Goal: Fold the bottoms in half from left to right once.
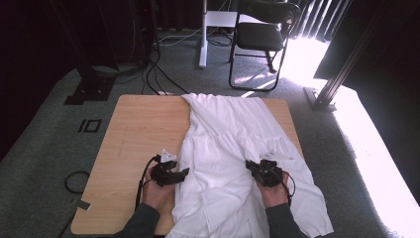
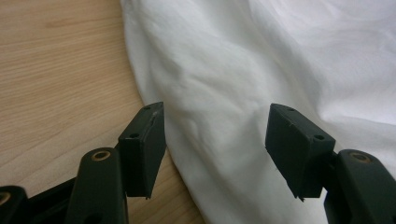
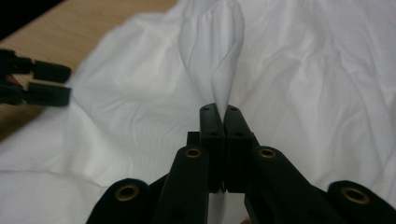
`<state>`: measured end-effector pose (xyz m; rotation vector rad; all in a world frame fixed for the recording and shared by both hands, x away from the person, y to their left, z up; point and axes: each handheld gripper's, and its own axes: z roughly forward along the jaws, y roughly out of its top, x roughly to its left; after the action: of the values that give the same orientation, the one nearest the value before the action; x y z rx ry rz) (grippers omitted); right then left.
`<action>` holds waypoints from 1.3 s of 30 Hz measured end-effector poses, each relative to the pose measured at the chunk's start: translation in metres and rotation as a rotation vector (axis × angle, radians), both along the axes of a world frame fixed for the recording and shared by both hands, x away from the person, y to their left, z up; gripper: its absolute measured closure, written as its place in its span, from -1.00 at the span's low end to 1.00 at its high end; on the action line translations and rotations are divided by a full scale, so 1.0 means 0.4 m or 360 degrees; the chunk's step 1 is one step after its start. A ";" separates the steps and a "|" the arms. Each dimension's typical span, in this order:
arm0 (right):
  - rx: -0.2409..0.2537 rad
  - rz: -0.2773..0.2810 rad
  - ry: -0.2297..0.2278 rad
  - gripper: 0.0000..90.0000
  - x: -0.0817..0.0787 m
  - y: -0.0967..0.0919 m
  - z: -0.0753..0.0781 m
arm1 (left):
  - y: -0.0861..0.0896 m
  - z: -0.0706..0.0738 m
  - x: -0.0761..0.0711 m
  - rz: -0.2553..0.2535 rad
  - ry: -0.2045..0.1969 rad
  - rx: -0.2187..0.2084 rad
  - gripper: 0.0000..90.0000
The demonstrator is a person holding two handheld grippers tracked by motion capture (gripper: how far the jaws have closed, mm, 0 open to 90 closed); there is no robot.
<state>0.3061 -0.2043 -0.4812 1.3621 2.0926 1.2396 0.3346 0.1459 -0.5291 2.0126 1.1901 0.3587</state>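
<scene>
Pinched tight on a fold of the white garment (image 3: 224,56), the right gripper (image 3: 219,112) has its jaws pressed together with a peak of cloth standing up between them; in the high view this gripper (image 1: 253,166) sits on the garment's right half, near the front of the wooden table (image 1: 138,129). No earlier picture is at hand, so only the clenched grip itself can be told.

Taking the garment (image 1: 233,148) as the landmark: it is the largest thing on the table, running from the far edge down the middle and right, widening toward the person, and its lower right corner hangs over the table's right and near edges. To the garment's left lies a broad bare stretch of wood, reaching to the table's left edge, with nothing on it but the left hand and its tool. To the garment's right almost no wood shows.

At the garment's left hem, the left gripper (image 1: 181,173) is released, its jaws standing wide apart. In the left gripper view (image 2: 215,140) the hem of the cloth (image 2: 224,93) runs down between the two jaws, one jaw over bare wood (image 2: 56,84) and the other over the fabric; neither pad presses on the cloth.

Beyond the garment's far end, past the table, a black folding chair (image 1: 262,34) stands on grey carpet (image 1: 44,139), with cables (image 1: 158,74) trailing off the far left corner.
</scene>
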 end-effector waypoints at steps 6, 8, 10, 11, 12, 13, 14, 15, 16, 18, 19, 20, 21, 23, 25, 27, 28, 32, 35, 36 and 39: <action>0.0047 -0.0017 -0.0137 0.99 -0.032 -0.027 0.082 | -0.004 0.008 0.000 -0.0013 0.0001 -0.0068 -0.13; 0.0052 -0.0037 -0.0177 0.99 -0.040 -0.040 0.105 | -0.013 0.007 0.000 -0.0031 0.0005 -0.0088 -0.15; 0.0060 -0.0062 -0.0215 0.99 -0.045 -0.057 0.124 | -0.028 0.006 0.001 -0.0047 0.0012 -0.0083 -0.16; 0.0072 -0.0078 -0.0225 0.99 -0.047 -0.066 0.132 | -0.036 0.004 0.002 -0.0063 0.0021 -0.0088 -0.18; 0.0086 -0.0092 -0.0231 0.99 -0.048 -0.077 0.137 | -0.047 0.002 0.003 -0.0074 0.0024 -0.0074 -0.20; 0.0098 -0.0109 -0.0237 0.99 -0.048 -0.088 0.140 | -0.058 -0.001 0.005 -0.0086 0.0028 -0.0062 -0.20; 0.0109 -0.0127 -0.0239 0.99 -0.049 -0.098 0.143 | -0.068 -0.006 0.007 -0.0095 0.0033 -0.0052 -0.20; 0.0115 -0.0145 -0.0243 0.99 -0.050 -0.110 0.143 | -0.078 -0.011 0.010 -0.0102 0.0045 -0.0048 -0.20; 0.0134 -0.0160 -0.0245 0.99 -0.051 -0.121 0.144 | -0.087 -0.015 0.013 -0.0112 0.0054 -0.0043 -0.21; 0.0150 -0.0195 -0.0256 0.99 -0.056 -0.144 0.149 | -0.095 -0.018 0.014 -0.0121 0.0061 -0.0039 -0.21; 0.0156 -0.0212 -0.0264 0.98 -0.058 -0.155 0.153 | -0.111 -0.021 0.015 -0.0137 0.0063 -0.0036 -0.21; 0.0152 -0.0233 -0.0274 0.99 -0.060 -0.165 0.157 | -0.119 -0.022 0.015 -0.0143 0.0059 -0.0031 -0.20; 0.0144 -0.0253 -0.0281 0.99 -0.062 -0.175 0.162 | -0.126 -0.021 0.014 -0.0152 0.0061 -0.0031 -0.21; 0.0129 -0.0296 -0.0297 0.98 -0.064 -0.197 0.172 | -0.140 -0.020 0.014 -0.0170 0.0060 -0.0033 -0.21; 0.0083 -0.0341 -0.0306 0.99 -0.064 -0.216 0.178 | -0.153 -0.017 0.012 -0.0185 0.0048 -0.0025 -0.20; 0.0000 -0.0404 -0.0312 0.99 -0.061 -0.236 0.179 | -0.164 -0.015 0.010 -0.0202 0.0037 -0.0012 -0.20; -0.0044 -0.0438 -0.0312 0.98 -0.058 -0.246 0.176 | -0.170 -0.015 0.009 -0.0204 0.0032 -0.0010 -0.20; -0.0111 -0.0540 -0.0193 0.98 -0.028 -0.306 0.131 | -0.182 -0.016 0.008 -0.0211 0.0029 0.0008 -0.21; -0.0096 -0.0575 -0.0101 0.98 -0.010 -0.338 0.089 | -0.183 -0.017 0.009 -0.0212 0.0031 0.0015 -0.20; -0.0088 -0.0590 -0.0012 0.98 0.004 -0.361 0.039 | -0.187 -0.019 0.011 -0.0209 0.0036 0.0012 -0.20; -0.0091 -0.0604 0.0049 0.97 0.013 -0.377 -0.011 | -0.196 -0.020 0.015 -0.0208 0.0039 0.0010 -0.20</action>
<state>0.3112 -0.3552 -0.4857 1.6630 1.7617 0.9981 0.3407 0.0676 -0.5372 2.0930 1.0671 0.2738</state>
